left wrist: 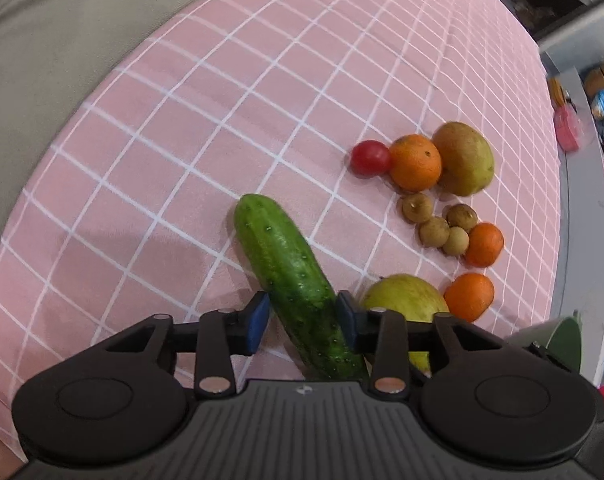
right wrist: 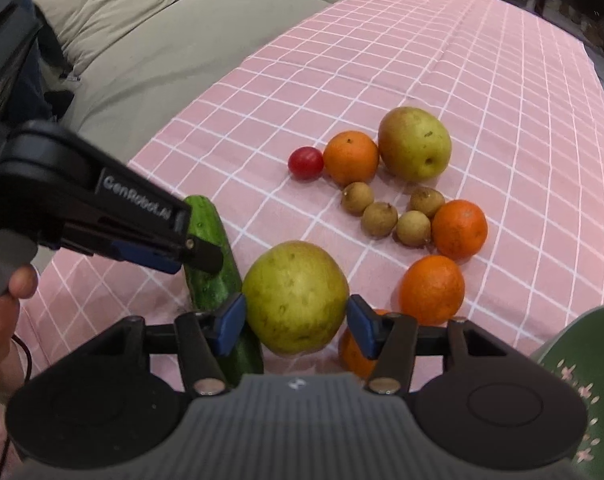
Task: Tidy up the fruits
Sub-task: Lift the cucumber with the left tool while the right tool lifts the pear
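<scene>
My left gripper point(left wrist: 302, 317) is shut on a green cucumber point(left wrist: 290, 276) that lies on the pink checked tablecloth point(left wrist: 222, 120); the cucumber also shows in the right wrist view point(right wrist: 212, 264), with the left gripper point(right wrist: 200, 254) clamped on it. My right gripper point(right wrist: 296, 322) is shut on a yellow-green pear point(right wrist: 296, 296). Beyond lie a second pear point(right wrist: 414, 143), oranges point(right wrist: 350, 157) point(right wrist: 458, 229) point(right wrist: 431, 290), a red tomato point(right wrist: 305, 163) and several small brown longans point(right wrist: 379, 219). Another orange point(right wrist: 353, 354) sits partly hidden under the right gripper.
A green bowl with pink flowers point(right wrist: 581, 380) stands at the near right. A beige sofa cushion point(right wrist: 122, 40) borders the table's left edge. Cluttered shelves point(left wrist: 597, 120) lie past the table's right edge.
</scene>
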The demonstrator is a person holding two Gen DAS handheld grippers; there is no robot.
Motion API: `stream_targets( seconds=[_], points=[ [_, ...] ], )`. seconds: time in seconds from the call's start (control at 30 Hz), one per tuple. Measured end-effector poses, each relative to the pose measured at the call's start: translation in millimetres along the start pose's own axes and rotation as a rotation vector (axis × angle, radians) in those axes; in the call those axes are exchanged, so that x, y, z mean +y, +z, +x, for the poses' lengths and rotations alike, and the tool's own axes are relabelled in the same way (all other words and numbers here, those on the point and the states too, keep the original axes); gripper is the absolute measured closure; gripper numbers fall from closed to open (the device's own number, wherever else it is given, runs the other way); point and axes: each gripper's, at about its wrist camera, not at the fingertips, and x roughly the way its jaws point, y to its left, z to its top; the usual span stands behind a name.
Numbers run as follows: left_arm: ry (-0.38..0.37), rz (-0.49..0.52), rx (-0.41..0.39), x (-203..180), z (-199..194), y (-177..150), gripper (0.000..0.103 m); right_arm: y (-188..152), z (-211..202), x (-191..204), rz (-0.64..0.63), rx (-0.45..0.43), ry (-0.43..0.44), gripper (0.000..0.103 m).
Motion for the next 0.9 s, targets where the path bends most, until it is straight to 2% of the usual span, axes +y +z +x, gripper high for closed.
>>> stream_targets(
  seconds=[0.17,0.37,0.43,0.5,0.77,0.9],
  points=[
    [-0.026,-0.054,-0.010,6,7,-1,0.043,6,8,0,-0.003,0.019,-0.002,0.040],
    [-0.048,-0.056,-0.035,4,15,-3,0.042,11,21,-3,-0.018,0.037,-0.027,0.038],
    [-0.057,-0.060,-0.025,4,18,-3,0.043,11,23,-7,-0.003,0.038,-0.029,0.039],
    [-0.064,-0.054,-0.025,1,20,-4,0.050,12,25,-11,0.017,0.045,-0.025,0.039],
    [-0.063,-0.038,-0.031,0,15,-5,0.053,8,31,-11,0.014,0.025,-0.056,0.042],
    [-0.018,0.062,-0.032,-10,5,-5,0.053,5,29,-9,0.009,0.027,-0.060,0.043]
  ],
)
